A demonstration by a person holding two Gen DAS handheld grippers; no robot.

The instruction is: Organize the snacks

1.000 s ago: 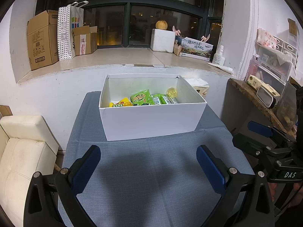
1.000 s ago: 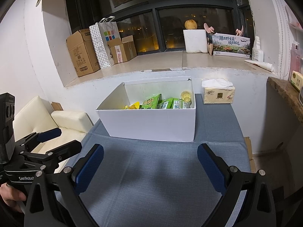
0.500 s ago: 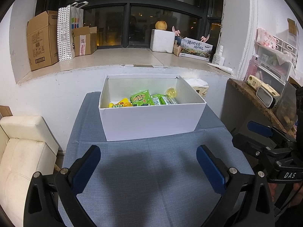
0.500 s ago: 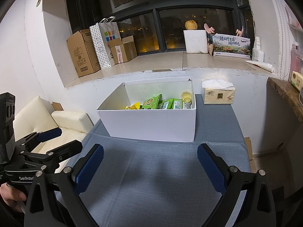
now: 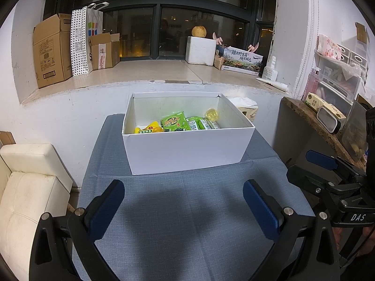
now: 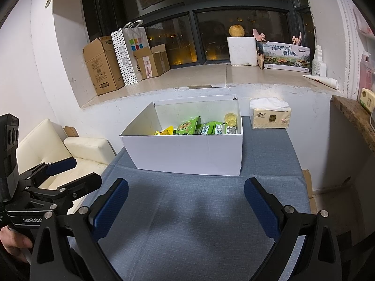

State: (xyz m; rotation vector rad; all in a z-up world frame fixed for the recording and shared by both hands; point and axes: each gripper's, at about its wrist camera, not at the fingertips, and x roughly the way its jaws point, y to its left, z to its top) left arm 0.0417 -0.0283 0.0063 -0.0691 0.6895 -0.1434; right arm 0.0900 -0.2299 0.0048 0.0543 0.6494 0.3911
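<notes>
A white open box (image 5: pixel 187 149) (image 6: pixel 187 154) stands at the far end of a table with a blue-grey cloth (image 5: pixel 187 222) (image 6: pixel 187 222). Inside lie green snack packets (image 5: pixel 174 122) (image 6: pixel 187 126), a yellow packet (image 5: pixel 147 130) (image 6: pixel 165 131) and a round yellow jelly cup (image 5: pixel 212 114) (image 6: pixel 230 119). My left gripper (image 5: pixel 184 199) is open and empty above the cloth, short of the box. My right gripper (image 6: pixel 186 196) is open and empty, also short of the box. Each gripper shows at the edge of the other's view, the right one (image 5: pixel 328 171) and the left one (image 6: pixel 56 175).
A tissue box (image 6: pixel 269 117) (image 5: pixel 243 110) sits on the table right of the white box. A cream sofa (image 5: pixel 28 187) (image 6: pixel 77 149) stands to the left. A stone shelf with clutter (image 5: pixel 323 121) is on the right. Cardboard boxes (image 5: pixel 51 49) line the window ledge.
</notes>
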